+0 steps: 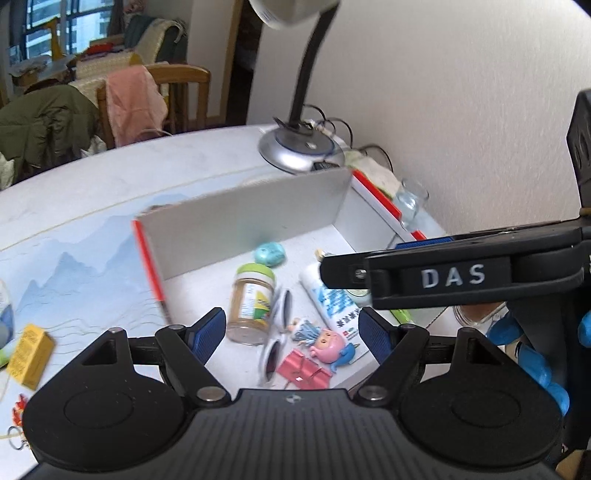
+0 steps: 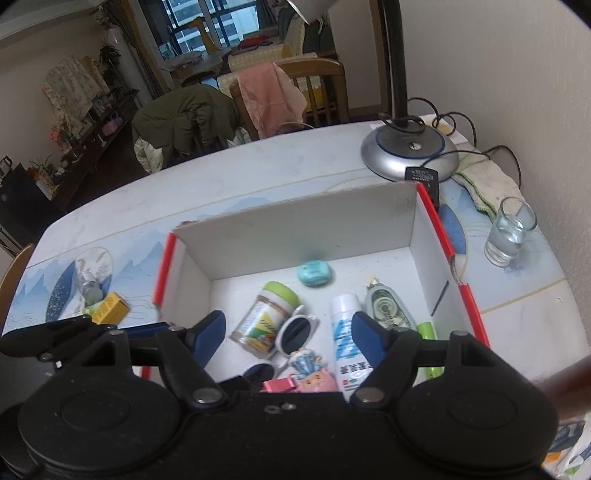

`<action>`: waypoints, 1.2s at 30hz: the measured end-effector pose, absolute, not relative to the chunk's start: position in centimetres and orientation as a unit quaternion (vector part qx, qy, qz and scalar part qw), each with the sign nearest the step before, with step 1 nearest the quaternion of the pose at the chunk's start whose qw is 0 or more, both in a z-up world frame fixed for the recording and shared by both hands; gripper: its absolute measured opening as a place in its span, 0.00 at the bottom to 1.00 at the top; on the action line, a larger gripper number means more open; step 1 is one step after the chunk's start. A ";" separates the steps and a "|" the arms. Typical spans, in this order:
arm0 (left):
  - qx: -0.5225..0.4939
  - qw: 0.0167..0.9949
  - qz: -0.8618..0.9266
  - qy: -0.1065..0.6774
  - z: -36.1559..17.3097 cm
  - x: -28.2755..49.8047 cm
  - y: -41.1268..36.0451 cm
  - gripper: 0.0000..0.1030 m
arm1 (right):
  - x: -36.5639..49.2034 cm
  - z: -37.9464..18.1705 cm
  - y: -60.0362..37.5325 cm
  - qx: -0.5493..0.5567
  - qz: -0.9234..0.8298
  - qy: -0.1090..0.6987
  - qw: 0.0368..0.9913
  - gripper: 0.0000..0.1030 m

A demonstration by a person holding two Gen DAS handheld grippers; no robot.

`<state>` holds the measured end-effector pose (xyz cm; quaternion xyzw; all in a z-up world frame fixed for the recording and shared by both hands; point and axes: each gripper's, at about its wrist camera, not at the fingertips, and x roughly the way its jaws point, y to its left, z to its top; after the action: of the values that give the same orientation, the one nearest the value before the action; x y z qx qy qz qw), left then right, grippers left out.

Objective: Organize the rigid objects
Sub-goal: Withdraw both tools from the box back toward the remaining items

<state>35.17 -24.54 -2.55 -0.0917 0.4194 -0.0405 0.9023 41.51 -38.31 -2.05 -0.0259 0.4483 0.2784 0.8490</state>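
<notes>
My two tools hang above a white box (image 2: pixel 295 229) with red edges, which stands on a pale tabletop (image 2: pixel 229 173) printed with blue mountains. The left tool (image 1: pixel 291 332) has its blue pads well apart and holds nothing; the right tool (image 2: pixel 288 332) is open in the same way and also empty. Inside the box lie a jar (image 2: pixel 264 319) with a green lid on its side, a turquoise case (image 2: pixel 314 273) near the far wall, white sunglasses (image 2: pixel 295 330), a white tube (image 2: pixel 345 332), a tape dispenser (image 2: pixel 388 310), a small doll (image 2: pixel 312 373) and a pink clip (image 2: pixel 279 386). Left of the box, on the tabletop, a yellow carton (image 2: pixel 109 308) lies outside. To the right a glass (image 2: pixel 509 232) with water stands near a wall, beside a cloth (image 2: pixel 487 181). Behind the box is the round silver base of a lamp (image 2: pixel 410 151) with black cables. Beyond the tabletop are wooden chairs (image 2: pixel 321 92), one with a pink garment and one with a green jacket, and further back a large window (image 2: pixel 207 22).
</notes>
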 end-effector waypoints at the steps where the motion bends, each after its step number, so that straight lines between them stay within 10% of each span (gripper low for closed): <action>1: -0.092 0.905 -0.037 0.414 -2.3 34.6 -24.1 0.76 | 41.2 -1.8 -38.2 -0.026 0.279 0.446 0.850 0.77; 30: -0.115 0.935 0.034 0.333 1.2 22.0 -6.9 0.83 | 28.4 0.7 -28.6 -0.014 0.320 0.381 0.868 0.98; 36: -0.122 0.937 0.063 0.321 0.6 20.4 -2.2 1.00 | 26.9 -0.4 -25.7 -0.009 0.331 0.379 0.864 0.98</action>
<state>20.41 -2.22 0.62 -0.1216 0.3211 0.0630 0.9371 26.90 -25.73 -0.38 -0.0092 0.3789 0.3308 0.8642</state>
